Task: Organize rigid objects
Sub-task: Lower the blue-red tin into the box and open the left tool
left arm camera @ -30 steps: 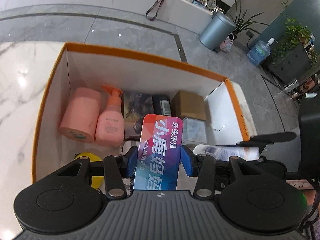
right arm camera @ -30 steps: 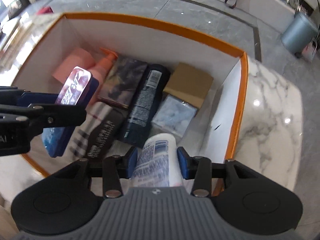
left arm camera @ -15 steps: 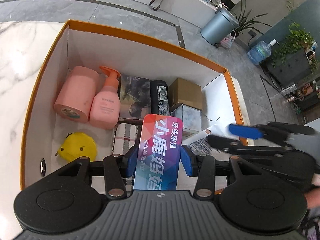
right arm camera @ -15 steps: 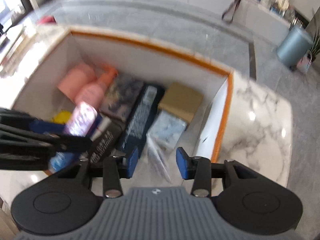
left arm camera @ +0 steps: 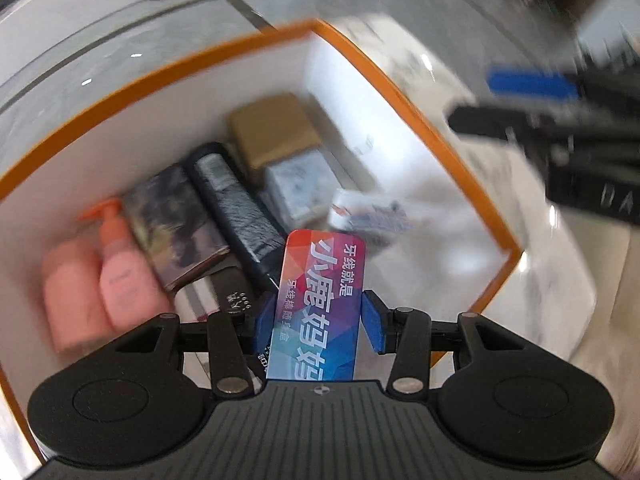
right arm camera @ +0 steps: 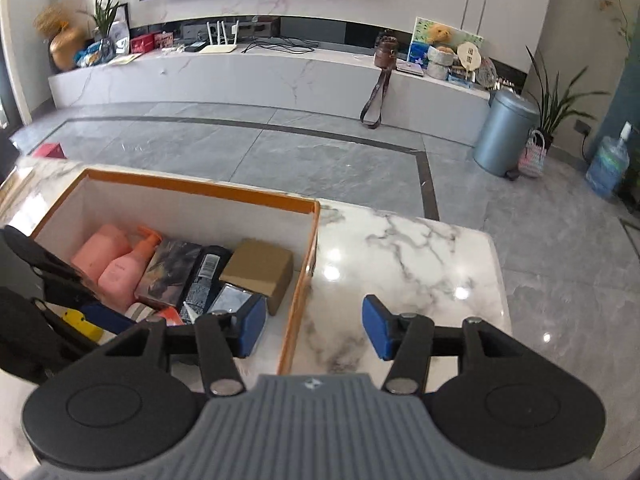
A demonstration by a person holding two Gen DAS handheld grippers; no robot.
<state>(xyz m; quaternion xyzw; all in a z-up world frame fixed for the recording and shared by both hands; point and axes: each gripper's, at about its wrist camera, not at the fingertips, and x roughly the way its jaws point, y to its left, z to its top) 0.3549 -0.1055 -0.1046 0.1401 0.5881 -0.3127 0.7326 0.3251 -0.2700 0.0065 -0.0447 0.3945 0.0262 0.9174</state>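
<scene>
- Marble bench under everything, glossy, bare to the right of the box.
- Orange-rimmed white box open on the bench; landmark for the rest.
- Along the box's far wall, left to right: pink jar, pink pump bottle, dark printed box, black tube, brown carton.
- Just in front of the carton, inside the box: pale blue-grey pack.
- White printed bottle lying loose near the box's right wall, blurred.
- Yellow item at the box's near left, mostly hidden.
- Left gripper above the box's near middle, pointing steeply down; fingers clenched on a colourful flat pack, which stands on end between them, above the box's contents.
- Right gripper over the box's right wall and the bench beside it; fingers spreading apart, nothing between them.
- Right gripper seen also from the left wrist view, blurred, beyond the box's right rim.
</scene>
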